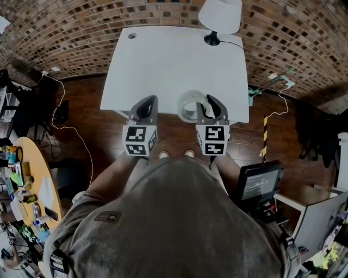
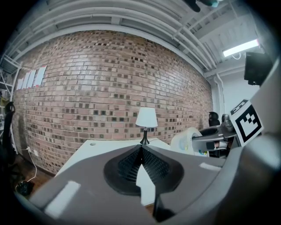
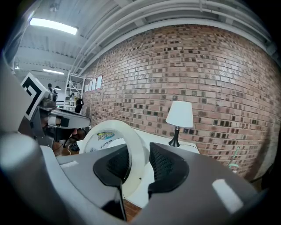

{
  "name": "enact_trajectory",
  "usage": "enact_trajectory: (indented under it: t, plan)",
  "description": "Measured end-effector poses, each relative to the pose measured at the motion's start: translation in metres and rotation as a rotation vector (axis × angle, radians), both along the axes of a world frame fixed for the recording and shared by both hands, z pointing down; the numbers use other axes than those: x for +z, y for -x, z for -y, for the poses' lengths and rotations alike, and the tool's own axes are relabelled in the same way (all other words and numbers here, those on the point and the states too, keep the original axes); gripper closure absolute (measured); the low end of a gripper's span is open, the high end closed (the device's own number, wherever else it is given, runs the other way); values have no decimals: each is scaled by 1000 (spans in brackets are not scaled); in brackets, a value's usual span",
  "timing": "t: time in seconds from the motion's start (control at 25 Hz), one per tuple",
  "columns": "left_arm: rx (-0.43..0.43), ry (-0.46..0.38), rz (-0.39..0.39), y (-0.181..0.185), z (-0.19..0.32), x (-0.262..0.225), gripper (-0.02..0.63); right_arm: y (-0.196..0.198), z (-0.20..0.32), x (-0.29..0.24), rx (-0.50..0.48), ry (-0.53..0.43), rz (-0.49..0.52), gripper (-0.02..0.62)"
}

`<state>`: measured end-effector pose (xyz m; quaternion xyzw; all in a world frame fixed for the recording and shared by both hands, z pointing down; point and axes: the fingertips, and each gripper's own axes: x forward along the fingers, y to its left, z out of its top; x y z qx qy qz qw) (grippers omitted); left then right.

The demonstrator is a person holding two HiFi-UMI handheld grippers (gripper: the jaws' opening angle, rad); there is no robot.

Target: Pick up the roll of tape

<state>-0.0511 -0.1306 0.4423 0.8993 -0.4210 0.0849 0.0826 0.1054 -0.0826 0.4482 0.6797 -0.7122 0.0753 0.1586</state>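
Note:
A roll of clear tape (image 1: pixel 191 105) stands on edge between the jaws of my right gripper (image 1: pixel 209 104), above the near edge of the white table (image 1: pixel 168 59). In the right gripper view the tape's band (image 3: pixel 131 154) is pinched between the two black pads, one inside the ring and one outside. From the left gripper view the same roll (image 2: pixel 186 139) shows at the right. My left gripper (image 1: pixel 145 107) hovers beside it over the table's near edge, its pads (image 2: pixel 141 163) pressed together with nothing between them.
A white lamp (image 1: pixel 219 16) with a black base stands at the table's far right corner, its cord trailing off the edge. A small hole (image 1: pixel 132 36) marks the far left corner. Behind the table runs a brick wall; wooden floor lies below.

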Motion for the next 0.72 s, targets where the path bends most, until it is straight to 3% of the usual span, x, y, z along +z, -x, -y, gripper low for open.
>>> enact_trajectory:
  t: [0.72]
  plan:
    - [-6, 3, -10, 7, -5, 0, 604, 6, -4, 3, 1, 2, -2, 465]
